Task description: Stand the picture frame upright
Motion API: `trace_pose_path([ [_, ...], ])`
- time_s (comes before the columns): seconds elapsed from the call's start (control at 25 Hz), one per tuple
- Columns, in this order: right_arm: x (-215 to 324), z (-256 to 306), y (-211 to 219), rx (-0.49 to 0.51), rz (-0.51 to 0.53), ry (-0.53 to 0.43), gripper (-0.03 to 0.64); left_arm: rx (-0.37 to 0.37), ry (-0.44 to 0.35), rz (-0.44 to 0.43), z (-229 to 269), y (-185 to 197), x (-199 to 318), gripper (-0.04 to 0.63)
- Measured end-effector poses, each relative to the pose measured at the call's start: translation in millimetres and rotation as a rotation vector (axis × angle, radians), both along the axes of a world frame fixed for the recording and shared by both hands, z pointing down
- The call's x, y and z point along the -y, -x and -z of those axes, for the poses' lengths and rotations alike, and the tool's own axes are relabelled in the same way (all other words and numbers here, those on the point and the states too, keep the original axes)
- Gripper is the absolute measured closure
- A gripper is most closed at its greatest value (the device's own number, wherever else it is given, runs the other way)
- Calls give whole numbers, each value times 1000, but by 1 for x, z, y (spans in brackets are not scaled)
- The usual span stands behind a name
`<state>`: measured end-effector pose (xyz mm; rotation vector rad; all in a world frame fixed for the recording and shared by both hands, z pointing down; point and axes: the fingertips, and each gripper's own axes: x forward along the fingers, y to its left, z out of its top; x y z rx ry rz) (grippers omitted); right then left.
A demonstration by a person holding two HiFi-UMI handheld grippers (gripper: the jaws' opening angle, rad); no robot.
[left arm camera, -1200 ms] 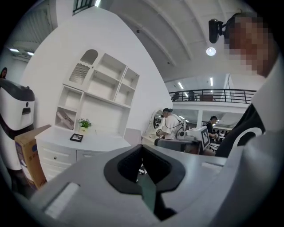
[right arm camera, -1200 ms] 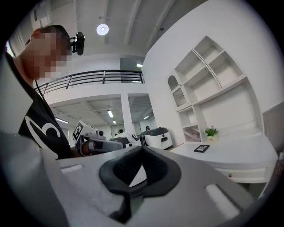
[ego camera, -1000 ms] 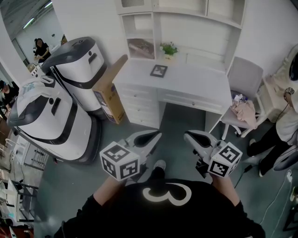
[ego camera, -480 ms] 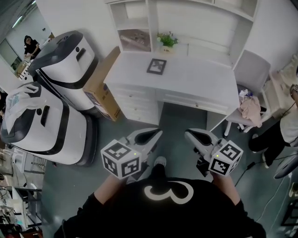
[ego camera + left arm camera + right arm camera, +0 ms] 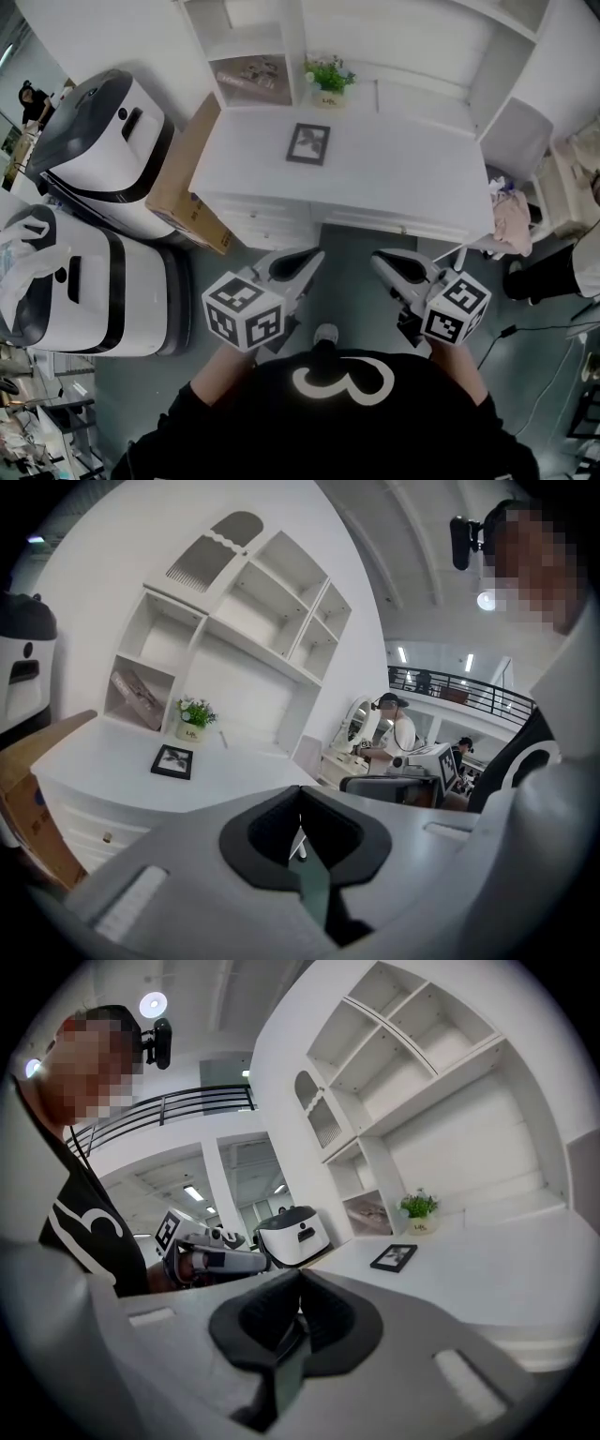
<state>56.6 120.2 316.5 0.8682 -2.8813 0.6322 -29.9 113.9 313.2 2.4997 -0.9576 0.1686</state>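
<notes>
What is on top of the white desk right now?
A black picture frame lies flat near the middle of the desk, and a small potted plant stands at the back. The frame's underside is covered, so any stand cannot be seen.

The black picture frame [image 5: 308, 143] lies flat, face up, on the white desk [image 5: 394, 173].
</notes>
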Motion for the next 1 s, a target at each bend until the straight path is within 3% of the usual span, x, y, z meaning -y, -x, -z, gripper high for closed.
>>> trace_pose_path([
  [0.28,59,4,10,-20,-26,-31,614,4,-17,18,-1,24,65,586],
  [0.56,101,-10,12,-20,-32,3,614,35,-16,47,-10,36,106,586],
  [1.0,209,-43,31,-52,13,91,614,72,58,105,-38,55,200,586],
])
